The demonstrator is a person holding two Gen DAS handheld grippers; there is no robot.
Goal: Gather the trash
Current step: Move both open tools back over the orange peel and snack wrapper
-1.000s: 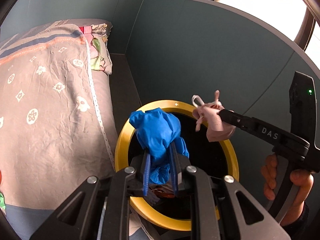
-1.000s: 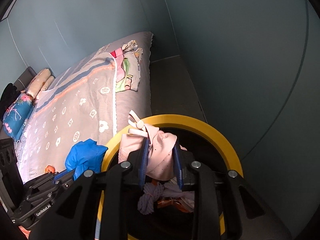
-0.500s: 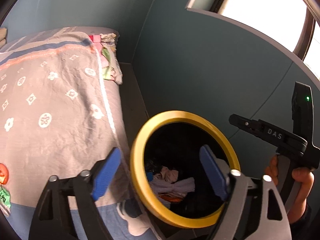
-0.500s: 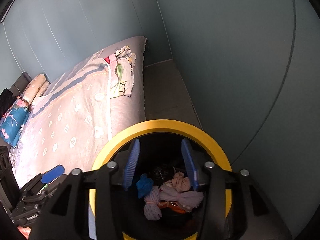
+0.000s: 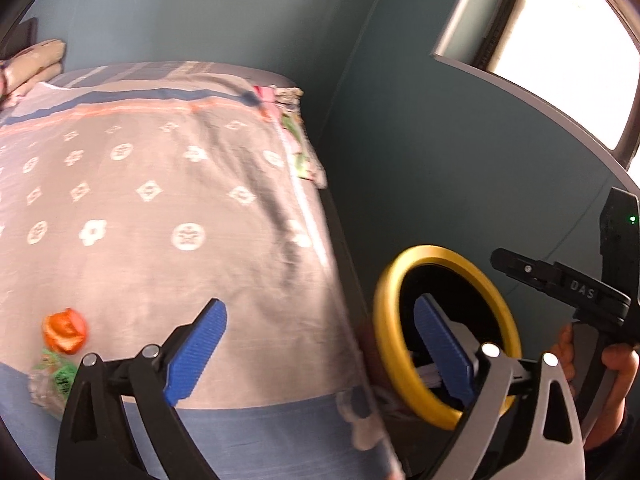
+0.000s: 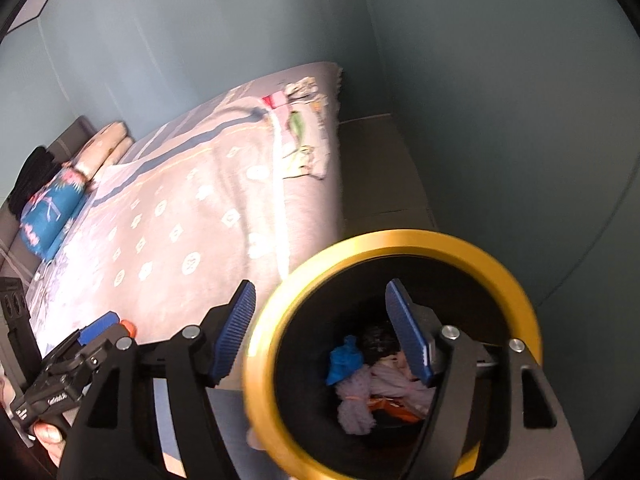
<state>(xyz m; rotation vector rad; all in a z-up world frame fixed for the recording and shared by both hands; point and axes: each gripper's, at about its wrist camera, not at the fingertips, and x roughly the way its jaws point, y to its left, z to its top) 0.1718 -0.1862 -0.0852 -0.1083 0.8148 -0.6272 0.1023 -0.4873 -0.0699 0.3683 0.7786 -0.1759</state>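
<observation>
A black bin with a yellow rim point(image 5: 383, 320) point(image 6: 400, 240) stands on the floor beside the bed. Inside it lie a blue wad point(image 6: 344, 360), lilac and pink wads point(image 6: 376, 384) and an orange scrap. My left gripper point(image 5: 316, 308) hangs over the bed's near corner, its jaws opening with nothing between them. An orange crumpled piece point(image 5: 64, 330) and a green wrapper point(image 5: 54, 376) lie on the cover to its left. My right gripper point(image 6: 320, 286) hovers above the bin's left rim, jaws opening and holding nothing.
The bed point(image 6: 180, 220) with a grey patterned cover fills the left side, with pillows point(image 6: 52, 208) at its head and folded cloth point(image 6: 304, 140) at the far edge. Teal walls close in behind and to the right. A window point(image 5: 560, 40) sits upper right.
Both grippers opened and let go of the blue and pink wads, which now lie in the bin. Both have swung left from the bin toward the bed.
</observation>
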